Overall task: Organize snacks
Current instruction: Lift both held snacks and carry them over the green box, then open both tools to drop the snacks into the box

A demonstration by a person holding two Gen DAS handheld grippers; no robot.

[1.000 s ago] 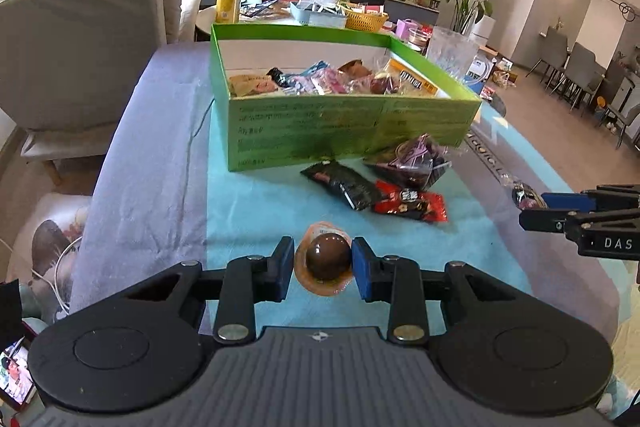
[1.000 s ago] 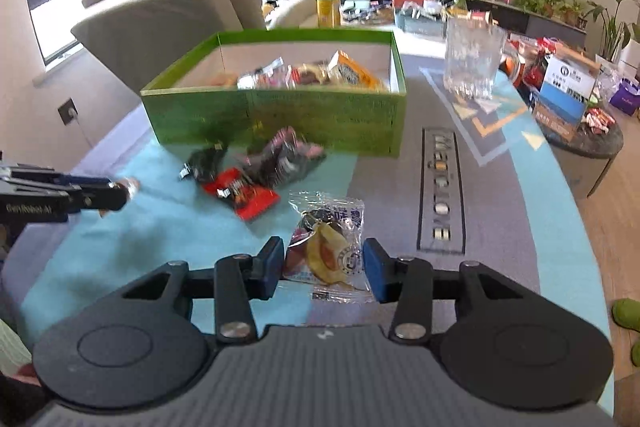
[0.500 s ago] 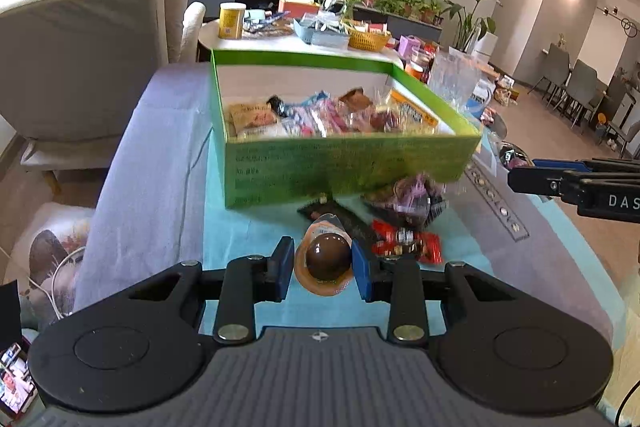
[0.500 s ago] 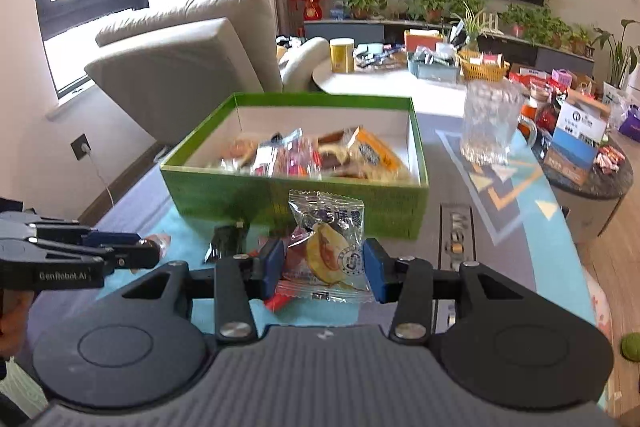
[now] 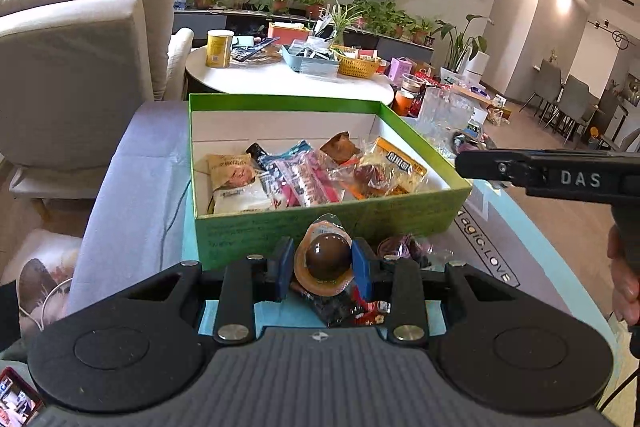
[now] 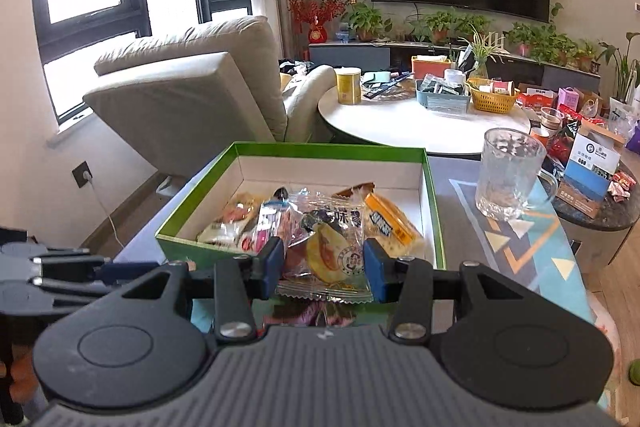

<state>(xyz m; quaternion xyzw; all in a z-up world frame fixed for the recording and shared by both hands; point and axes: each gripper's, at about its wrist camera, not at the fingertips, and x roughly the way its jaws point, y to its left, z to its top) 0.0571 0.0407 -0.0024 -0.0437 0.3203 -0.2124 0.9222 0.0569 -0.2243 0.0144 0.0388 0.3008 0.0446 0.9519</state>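
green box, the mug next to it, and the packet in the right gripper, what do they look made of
Green box: looks like cardboard, with thin straight walls, a matte printed outside and a plain white inside.
Mug: probably clear glass, see-through with a thick textured wall; clear plastic can't be ruled out.
Packet: thin glossy plastic film, transparent and crinkled, with a crimped bottom seam.

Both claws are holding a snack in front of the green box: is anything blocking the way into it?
Nothing visible does. The left claw grips the round chocolate snack and the right claw grips the clear packet, both near the green box, whose open top has only its near wall to clear.
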